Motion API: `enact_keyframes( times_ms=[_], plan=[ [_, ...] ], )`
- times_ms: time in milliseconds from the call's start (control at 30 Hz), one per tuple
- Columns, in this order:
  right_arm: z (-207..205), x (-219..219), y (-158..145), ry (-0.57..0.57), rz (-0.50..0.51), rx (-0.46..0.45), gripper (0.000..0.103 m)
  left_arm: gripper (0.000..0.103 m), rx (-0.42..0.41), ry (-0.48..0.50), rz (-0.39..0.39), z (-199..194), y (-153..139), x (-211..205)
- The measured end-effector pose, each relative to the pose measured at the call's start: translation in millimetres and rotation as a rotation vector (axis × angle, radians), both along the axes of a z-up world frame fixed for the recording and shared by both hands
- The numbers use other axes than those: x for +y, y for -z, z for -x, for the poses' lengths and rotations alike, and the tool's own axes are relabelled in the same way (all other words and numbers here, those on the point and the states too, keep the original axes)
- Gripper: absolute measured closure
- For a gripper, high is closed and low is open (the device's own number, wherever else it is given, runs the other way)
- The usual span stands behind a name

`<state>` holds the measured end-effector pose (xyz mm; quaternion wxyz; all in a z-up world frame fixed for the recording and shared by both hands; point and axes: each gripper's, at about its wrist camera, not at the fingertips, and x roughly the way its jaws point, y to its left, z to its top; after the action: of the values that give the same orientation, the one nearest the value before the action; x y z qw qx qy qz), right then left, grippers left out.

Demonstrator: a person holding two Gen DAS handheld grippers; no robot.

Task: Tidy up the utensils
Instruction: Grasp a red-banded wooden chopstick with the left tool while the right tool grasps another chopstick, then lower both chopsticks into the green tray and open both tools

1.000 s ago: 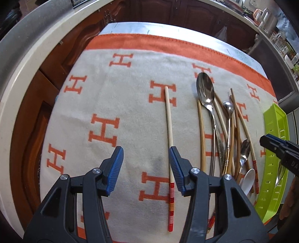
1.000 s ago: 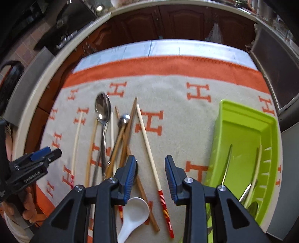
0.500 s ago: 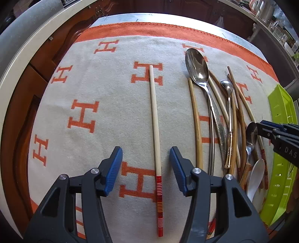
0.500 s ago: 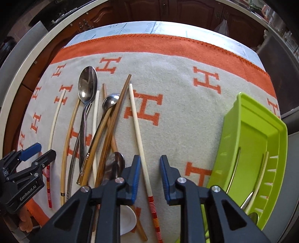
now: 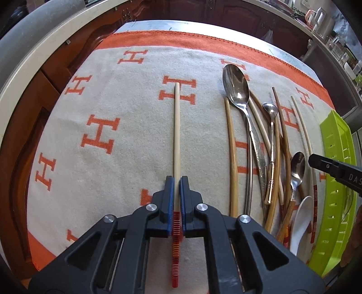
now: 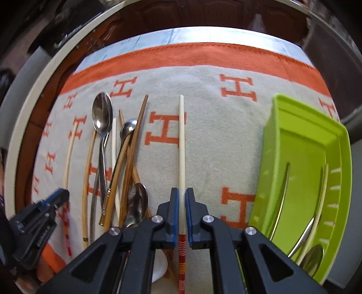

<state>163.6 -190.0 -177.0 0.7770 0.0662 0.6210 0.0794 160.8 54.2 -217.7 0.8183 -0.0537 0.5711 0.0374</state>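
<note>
Both my grippers have just clamped shut, the left gripper (image 5: 177,192) on a red-banded chopstick (image 5: 176,135) and the right gripper (image 6: 181,203) on its twin (image 6: 181,140), still flat on the blanket (image 5: 126,108), ready for the green tray (image 6: 301,158).

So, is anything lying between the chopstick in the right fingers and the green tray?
Nothing visible does. Between the chopstick in the right gripper and the tray lies only bare blanket; the utensil pile is on the other side.

home kitchen | dark wood cabinets (image 5: 237,13) | countertop jars (image 5: 339,47)
</note>
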Motion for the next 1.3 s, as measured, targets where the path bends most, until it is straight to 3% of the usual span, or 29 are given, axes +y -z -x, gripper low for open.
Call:
enact_keyframes(
  times_ms=[200, 400, 600, 800, 1033, 1300],
  plan=[
    [16.3, -24.3, -28.9, 0.07, -0.147, -0.038, 0.098, 0.1, 0.014, 0.024, 0.065, 9.8, -15.5, -6.7],
    [46.0, -44.5, -53.9, 0.099, -0.244, -0.073, 0.098, 0.1, -0.033, 0.109, 0.135, 27.9, -56.2, -33.1],
    [75.3, -74.7, -73.2, 0.144, -0.246, -0.12, 0.098, 0.1, -0.084, 0.232, 0.185, 41.9, -99.1, -82.8],
    [94.5, -107.7, -87.2, 0.219, -0.15, -0.193, 0.097, 0.1, -0.107, 0.367, 0.213, 49.0, -127.4, -147.7],
    [103.1, -143.4, -77.8, 0.303, -0.113, -0.192, 0.097, 0.1, -0.091, 0.49, 0.207, 50.1, -126.9, -216.5],
    [104.4, -157.1, -65.2, 0.323, -0.123, -0.167, 0.097, 0.1, -0.004, 0.503, 0.218, 42.0, -98.1, -248.9]
  ],
)
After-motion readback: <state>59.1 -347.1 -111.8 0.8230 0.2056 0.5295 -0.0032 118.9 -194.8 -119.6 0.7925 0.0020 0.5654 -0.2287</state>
